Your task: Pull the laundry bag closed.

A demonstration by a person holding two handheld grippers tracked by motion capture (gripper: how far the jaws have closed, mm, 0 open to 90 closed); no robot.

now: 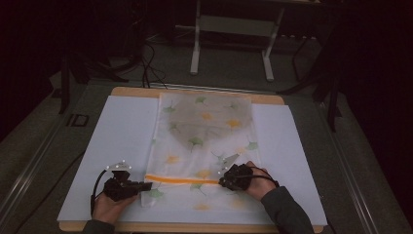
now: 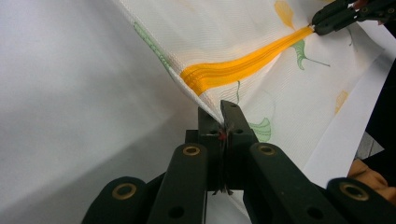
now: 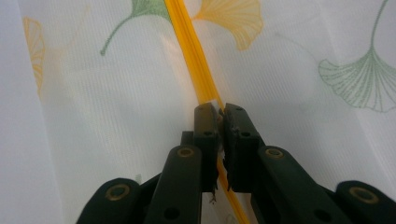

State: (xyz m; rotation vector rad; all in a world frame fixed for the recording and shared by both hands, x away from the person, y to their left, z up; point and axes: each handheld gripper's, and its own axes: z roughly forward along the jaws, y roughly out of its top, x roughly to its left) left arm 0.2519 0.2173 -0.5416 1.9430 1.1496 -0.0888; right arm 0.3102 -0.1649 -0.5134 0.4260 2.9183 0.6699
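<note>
Two grippers clamped: left gripper point(image 2: 223, 125) pinching mesh bag point(image 1: 204, 141) edge, right gripper point(image 3: 220, 120) pinching orange zipper point(image 1: 182, 179). Step: zipping. Next: steady pull along zipper line.

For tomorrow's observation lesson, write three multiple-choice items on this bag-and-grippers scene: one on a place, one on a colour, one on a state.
1. Where does the left gripper grip the mesh zipper bag?
A. at its far edge
B. at its left edge, beside the zipper's end
C. at its centre

2. What colour is the zipper?
A. blue
B. orange
C. black

3. How do the right gripper's jaws stand?
A. shut on the zipper
B. wide open above the bag
C. shut on the white sheet

Answers:
1 B, the left gripper view shows fabric pinched just below the zipper's end.
2 B, an orange band crosses the bag.
3 A, the right gripper view shows the jaws closed with the orange line running between them.
</note>
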